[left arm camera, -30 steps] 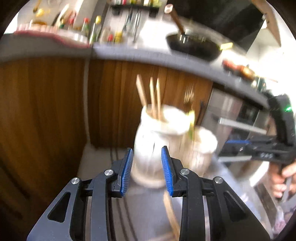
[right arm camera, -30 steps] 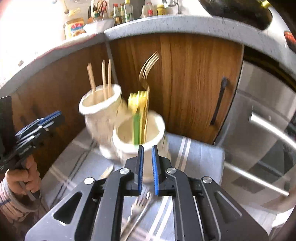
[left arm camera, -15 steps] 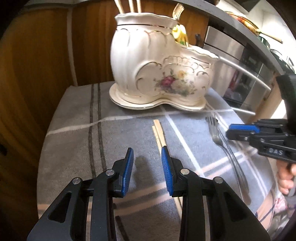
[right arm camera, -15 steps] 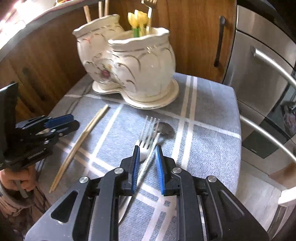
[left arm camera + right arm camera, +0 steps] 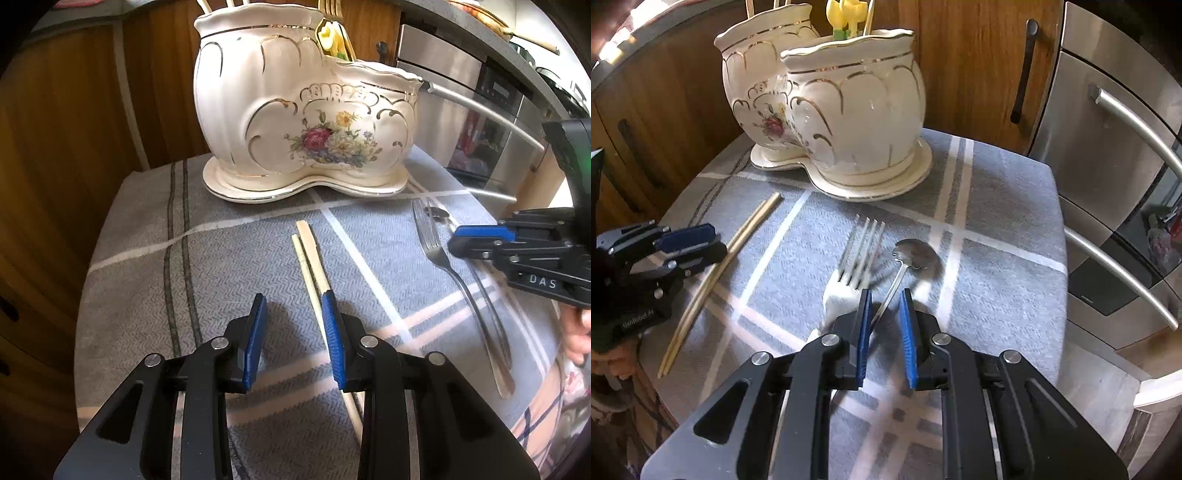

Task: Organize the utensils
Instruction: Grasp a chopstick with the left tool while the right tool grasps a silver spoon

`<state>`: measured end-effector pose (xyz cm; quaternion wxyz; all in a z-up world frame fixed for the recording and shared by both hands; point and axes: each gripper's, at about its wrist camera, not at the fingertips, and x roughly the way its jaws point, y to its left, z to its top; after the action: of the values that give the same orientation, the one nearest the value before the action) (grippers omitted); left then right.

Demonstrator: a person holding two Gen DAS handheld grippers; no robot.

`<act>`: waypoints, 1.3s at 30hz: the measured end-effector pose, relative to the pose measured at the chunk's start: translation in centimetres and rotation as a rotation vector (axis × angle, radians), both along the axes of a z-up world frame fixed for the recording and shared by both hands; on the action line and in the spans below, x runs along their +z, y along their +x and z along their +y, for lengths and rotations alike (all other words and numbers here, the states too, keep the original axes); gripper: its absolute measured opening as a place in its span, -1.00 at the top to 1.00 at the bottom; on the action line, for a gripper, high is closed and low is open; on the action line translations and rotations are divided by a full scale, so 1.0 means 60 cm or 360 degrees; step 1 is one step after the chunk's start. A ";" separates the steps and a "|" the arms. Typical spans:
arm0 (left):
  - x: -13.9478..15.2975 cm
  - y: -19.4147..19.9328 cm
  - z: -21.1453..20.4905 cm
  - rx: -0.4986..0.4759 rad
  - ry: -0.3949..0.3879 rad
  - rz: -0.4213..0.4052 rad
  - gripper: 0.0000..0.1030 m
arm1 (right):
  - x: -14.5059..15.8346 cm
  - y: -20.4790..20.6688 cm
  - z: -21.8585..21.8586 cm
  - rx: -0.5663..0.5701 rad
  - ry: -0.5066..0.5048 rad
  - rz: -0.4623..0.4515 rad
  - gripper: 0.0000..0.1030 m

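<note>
on the grey cloth-covered table (image 5: 140,236) with pale stripes, a cream two-compartment ceramic utensil holder (image 5: 295,122) painted with flowers stands at the far side, the tops of the utensils in it cut off by the frame edge. nearer lie a pair of pale wooden chopsticks (image 5: 310,258), a steel fork (image 5: 857,258) and a steel spoon (image 5: 912,258). the left gripper (image 5: 293,317) hangs released over the chopsticks, whose near ends run under its right finger. the right gripper (image 5: 884,306) is parted narrowly with the spoon's handle between its pads, gripping nothing; the fork's handle is hidden beneath its left finger
</note>
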<state>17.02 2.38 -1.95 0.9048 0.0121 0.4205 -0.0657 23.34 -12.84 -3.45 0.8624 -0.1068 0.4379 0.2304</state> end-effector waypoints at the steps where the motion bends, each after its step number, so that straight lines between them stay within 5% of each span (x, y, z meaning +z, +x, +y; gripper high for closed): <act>1: -0.001 0.004 -0.006 -0.0004 0.0007 0.0000 0.37 | 0.000 -0.003 -0.003 0.0000 -0.0008 0.0000 0.70; 12: 0.004 0.013 -0.033 -0.0091 0.0258 0.0072 0.35 | 0.004 0.029 -0.013 -0.0021 -0.0061 0.0056 0.70; 22: 0.008 0.007 -0.002 -0.0048 0.0221 0.0115 0.42 | 0.008 0.023 -0.003 0.0124 -0.0178 0.0053 0.94; 34: 0.010 0.027 -0.015 -0.0149 0.0326 0.0346 0.33 | 0.014 0.034 0.025 0.0175 -0.0410 0.0102 0.93; 39: 0.013 0.022 -0.002 -0.0169 0.0263 0.0410 0.33 | 0.014 0.035 0.023 0.0184 -0.0402 0.0105 0.93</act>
<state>18.37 2.26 -1.20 0.8345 0.1003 0.5359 -0.0796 25.44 -11.48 -2.59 0.8125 -0.2319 0.4848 0.2261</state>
